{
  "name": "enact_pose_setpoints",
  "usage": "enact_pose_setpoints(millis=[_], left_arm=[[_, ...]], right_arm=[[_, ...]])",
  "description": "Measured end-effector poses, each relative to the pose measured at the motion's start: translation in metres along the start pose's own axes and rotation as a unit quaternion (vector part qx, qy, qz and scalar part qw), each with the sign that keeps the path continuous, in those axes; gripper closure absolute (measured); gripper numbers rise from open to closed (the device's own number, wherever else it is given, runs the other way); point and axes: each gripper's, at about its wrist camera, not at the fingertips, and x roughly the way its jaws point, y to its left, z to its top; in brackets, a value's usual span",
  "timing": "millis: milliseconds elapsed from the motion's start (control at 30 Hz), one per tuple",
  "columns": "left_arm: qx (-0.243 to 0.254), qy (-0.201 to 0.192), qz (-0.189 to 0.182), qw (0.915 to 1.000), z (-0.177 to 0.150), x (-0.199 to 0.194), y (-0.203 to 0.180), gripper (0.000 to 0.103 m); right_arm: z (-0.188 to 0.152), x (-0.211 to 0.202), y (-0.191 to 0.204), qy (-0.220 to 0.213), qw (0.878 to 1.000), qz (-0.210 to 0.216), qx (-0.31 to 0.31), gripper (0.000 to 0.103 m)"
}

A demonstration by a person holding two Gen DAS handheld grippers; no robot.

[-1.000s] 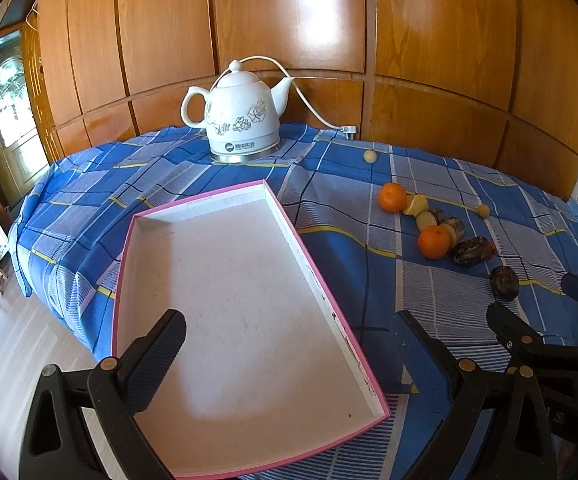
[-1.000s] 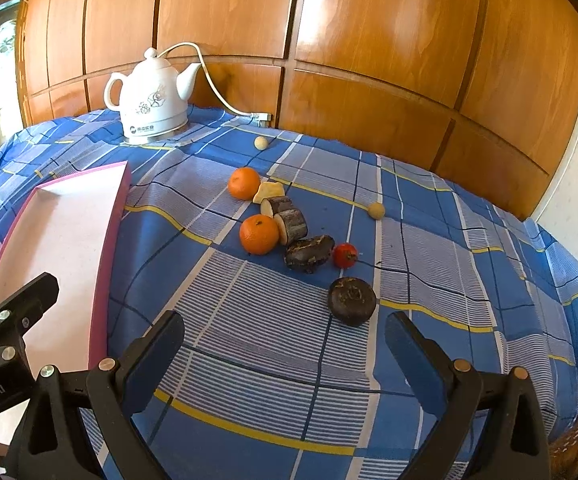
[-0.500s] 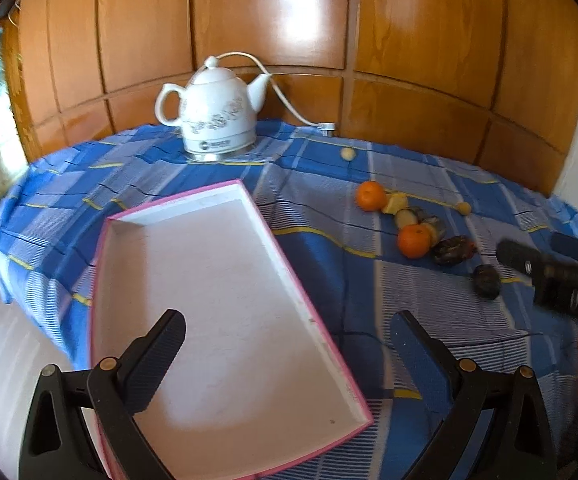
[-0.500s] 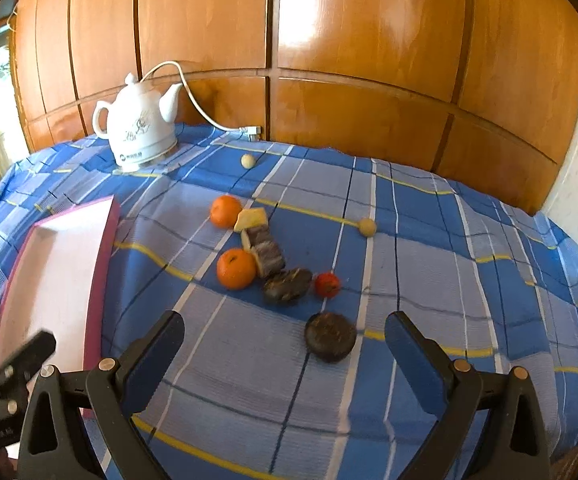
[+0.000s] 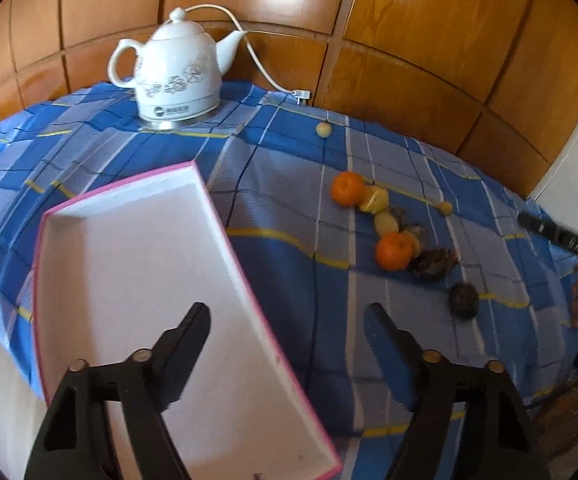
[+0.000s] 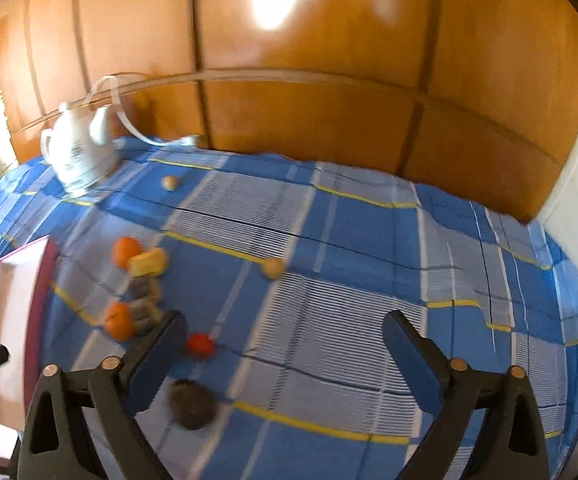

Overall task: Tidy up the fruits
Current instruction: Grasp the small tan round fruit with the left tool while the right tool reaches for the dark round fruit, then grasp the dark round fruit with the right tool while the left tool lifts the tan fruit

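A pink-rimmed white tray (image 5: 129, 264) lies empty on the blue checked cloth. Right of it lie two oranges (image 5: 348, 188) (image 5: 394, 251), yellow pieces (image 5: 375, 200), dark brown fruits (image 5: 433, 264) and a round dark fruit (image 5: 463, 300). My left gripper (image 5: 289, 332) is open, above the tray's right edge. My right gripper (image 6: 285, 344) is open over the cloth; the round dark fruit (image 6: 193, 404) and a small red fruit (image 6: 201, 345) lie by its left finger. The oranges (image 6: 120, 321) are further left.
A white electric kettle (image 5: 175, 76) with a cord stands at the back by the wooden wall panels. Two small pale balls (image 5: 323, 129) (image 5: 445, 208) lie on the cloth. The table edge drops off at the left and front.
Both grippers have moved forward and right over the table. The fruit pile has shifted left in the right wrist view, which is now blurred. Both stay open.
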Motion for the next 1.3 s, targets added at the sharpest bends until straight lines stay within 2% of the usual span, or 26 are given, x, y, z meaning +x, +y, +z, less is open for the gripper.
enact_pose_setpoints(millis=[100,167,267,333,533,633,833,1133,1200,1300], left_arm=[[0.015,0.004,-0.012,0.9998,0.025,0.011,-0.01,0.036],[0.024,0.012,-0.019,0.9995,0.045,0.023,-0.017,0.047],[0.042,0.018,-0.023,0.9987,0.074,0.044,-0.03,0.056],[0.051,0.024,-0.026,0.9981,0.094,0.059,-0.039,0.059],[0.059,0.037,-0.025,0.9972,0.148,0.115,-0.059,0.06],[0.061,0.044,-0.014,0.9971,0.171,0.148,-0.067,0.059],[0.056,0.051,-0.001,0.9971,0.198,0.199,-0.072,0.061],[0.059,0.05,0.029,0.9966,0.23,0.251,-0.08,0.062],[0.069,0.053,0.043,0.9953,0.23,0.258,-0.081,0.078],[0.052,0.046,0.025,0.9973,0.223,0.255,-0.072,0.078]], right_arm=[[-0.004,0.013,-0.019,0.017,0.999,0.02,0.041,0.018],[-0.005,0.018,-0.024,0.027,0.998,0.022,0.052,0.026],[-0.004,0.019,-0.028,0.029,0.996,0.044,0.071,0.03],[-0.004,0.021,-0.029,0.035,0.995,0.055,0.079,0.03],[-0.004,0.028,-0.03,0.058,0.99,0.082,0.101,0.031],[-0.004,0.03,-0.031,0.065,0.988,0.089,0.108,0.031],[-0.003,0.033,-0.032,0.074,0.984,0.11,0.118,0.031],[-0.003,0.037,-0.036,0.084,0.979,0.125,0.134,0.031],[-0.004,0.037,-0.038,0.086,0.979,0.126,0.136,0.031],[-0.004,0.038,-0.039,0.087,0.979,0.126,0.138,0.031]])
